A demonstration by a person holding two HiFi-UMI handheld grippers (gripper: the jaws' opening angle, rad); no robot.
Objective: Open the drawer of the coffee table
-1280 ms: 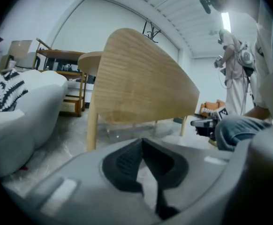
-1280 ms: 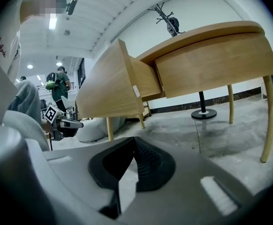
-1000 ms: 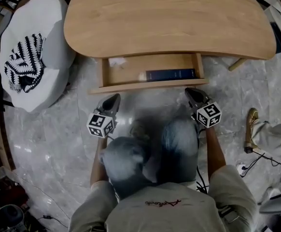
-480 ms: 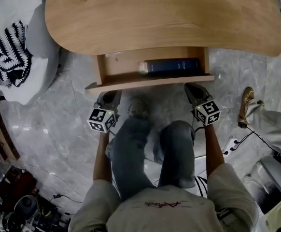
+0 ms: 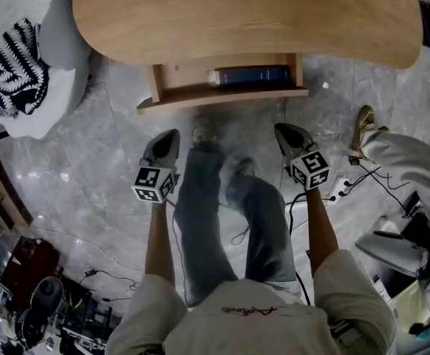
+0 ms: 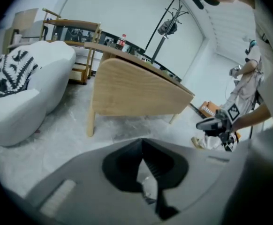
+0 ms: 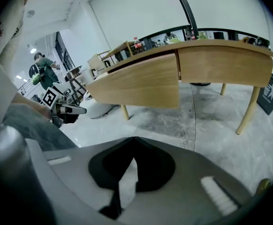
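Standing before the coffee table (image 5: 237, 17), the person holds both tongs low in front of the legs (image 5: 215, 205), well apart from the furniture and touching nothing. The left gripper (image 5: 169, 136) has its jaws pressed together with nothing between them, and the right gripper (image 5: 283, 130) is likewise closed and empty. Each gripper view shows only grey stone floor (image 5: 97, 161) past the meeting tips.

The drawer (image 5: 222, 95) juts out from under the near edge of the tabletop, far enough that its inside is exposed. A dark blue book (image 5: 248, 75) lies in it along the back, toward the right side. From the right gripper view the drawer front stands forward of the table's wooden side, which confirms that it is out.

With the drawer this far out, the task looks essentially done, and that probably explains the idle, closed tongs held clear of it. A white pouf (image 5: 60, 43) with a black-and-white patterned cushion (image 5: 12, 76) sits just beside the table's left end, clear of the drawer's path.
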